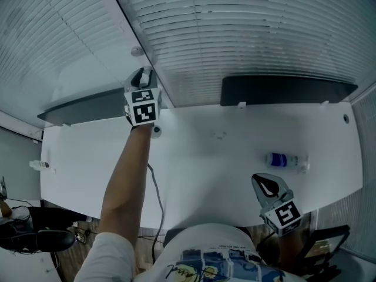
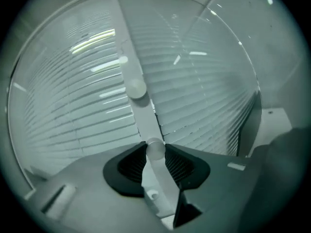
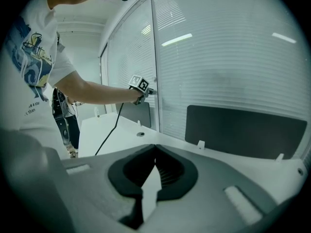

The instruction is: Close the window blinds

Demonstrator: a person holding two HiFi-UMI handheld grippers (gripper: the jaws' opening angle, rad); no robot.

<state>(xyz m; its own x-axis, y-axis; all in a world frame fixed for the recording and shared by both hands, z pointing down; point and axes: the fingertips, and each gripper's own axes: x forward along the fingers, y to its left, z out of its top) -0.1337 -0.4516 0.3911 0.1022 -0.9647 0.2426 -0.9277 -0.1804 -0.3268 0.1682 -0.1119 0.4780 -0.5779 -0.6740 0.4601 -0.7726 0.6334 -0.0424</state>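
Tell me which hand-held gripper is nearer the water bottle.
Right. The right hand-held gripper sits just short of the bottle; the left hand-held gripper grips the blind knob at the window.

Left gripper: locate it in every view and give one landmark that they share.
Head view: left gripper, upper left of centre.
Left gripper view: its jaws, bottom centre, shut on a knob.
Right gripper view: small, left of centre.
Shared landmark: the white post.

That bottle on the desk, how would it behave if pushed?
The bottle seems to lie on its side, so it would probably roll across the smooth desk. It looks like clear plastic, so likely light and hard to break.
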